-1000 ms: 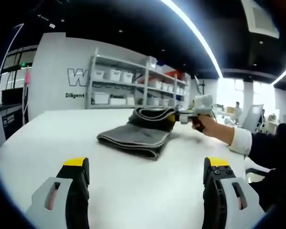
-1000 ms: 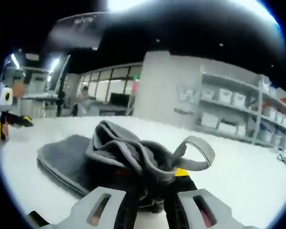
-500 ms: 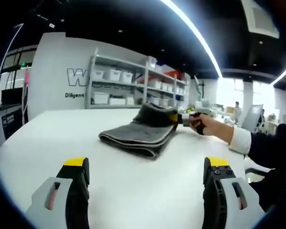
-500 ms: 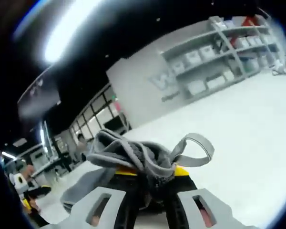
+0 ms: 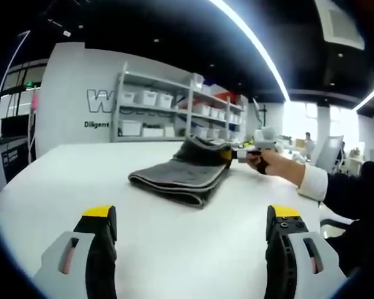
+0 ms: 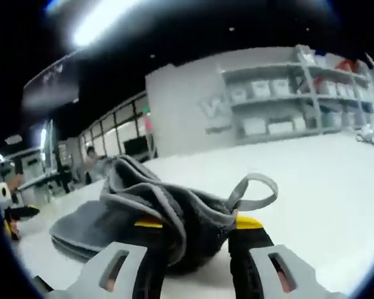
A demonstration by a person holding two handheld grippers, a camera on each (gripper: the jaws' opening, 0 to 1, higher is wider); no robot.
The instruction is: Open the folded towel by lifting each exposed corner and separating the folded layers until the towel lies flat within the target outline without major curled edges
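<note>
A dark grey towel (image 5: 181, 173) lies folded on the white table (image 5: 81, 180) in the left gripper view. Its far right corner is raised off the pile, and my right gripper (image 5: 232, 154), held by a hand (image 5: 269, 163), is shut on it. In the right gripper view that bunched corner (image 6: 174, 215) fills the space between the yellow-tipped jaws of my right gripper (image 6: 198, 222), and a hanging loop (image 6: 255, 189) sticks up on the right. The rest of the towel (image 6: 81, 224) trails away to the left. My left gripper (image 5: 192, 215) is open and sits well short of the towel.
Behind the table a white wall carries shelves (image 5: 174, 112) with white bins. A dark sleeve with a white cuff (image 5: 315, 184) reaches in from the right. Bare white tabletop (image 6: 324, 187) spreads around the towel.
The right gripper's view has rolled back to level and dropped closer to the table. Its jaws stand somewhat wider around the bunched corner. The left gripper has not moved.
</note>
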